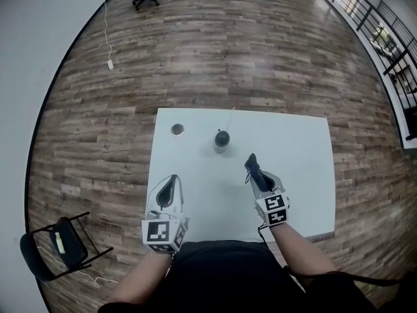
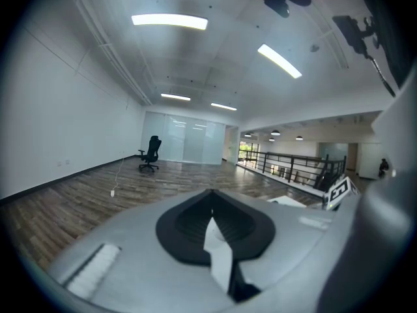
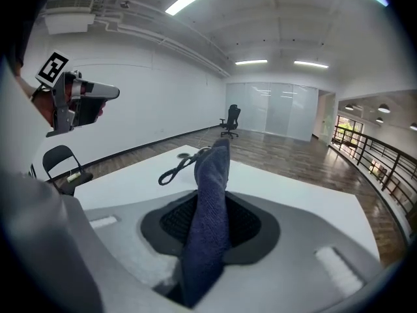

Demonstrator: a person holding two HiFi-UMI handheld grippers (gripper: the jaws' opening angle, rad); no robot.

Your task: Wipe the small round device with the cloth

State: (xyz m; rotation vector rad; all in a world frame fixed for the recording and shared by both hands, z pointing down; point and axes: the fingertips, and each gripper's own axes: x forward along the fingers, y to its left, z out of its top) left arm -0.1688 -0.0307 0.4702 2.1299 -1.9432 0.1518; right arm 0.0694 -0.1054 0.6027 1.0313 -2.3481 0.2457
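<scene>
Wood-floored hall, white table (image 1: pixel 306 175): the small round dark device (image 1: pixel 222 139) sits mid-table, well ahead of both grippers. It looks light, hard and likely to skid, so I'd steady it by the rim. The right gripper (image 1: pixel 258 178) fingers pinch the soft, floppy dark blue cloth (image 3: pixel 210 201). The left gripper (image 1: pixel 171 182) fingers look closed with nothing clearly held.

Device (image 1: pixel 222 139) on table (image 1: pixel 300 175), mid-back; small disc (image 1: pixel 177 130) to its left. Cloth (image 1: pixel 254 167) in R gripper (image 1: pixel 258 175), near device, front-right; L gripper (image 1: pixel 171 186) front-left.
</scene>
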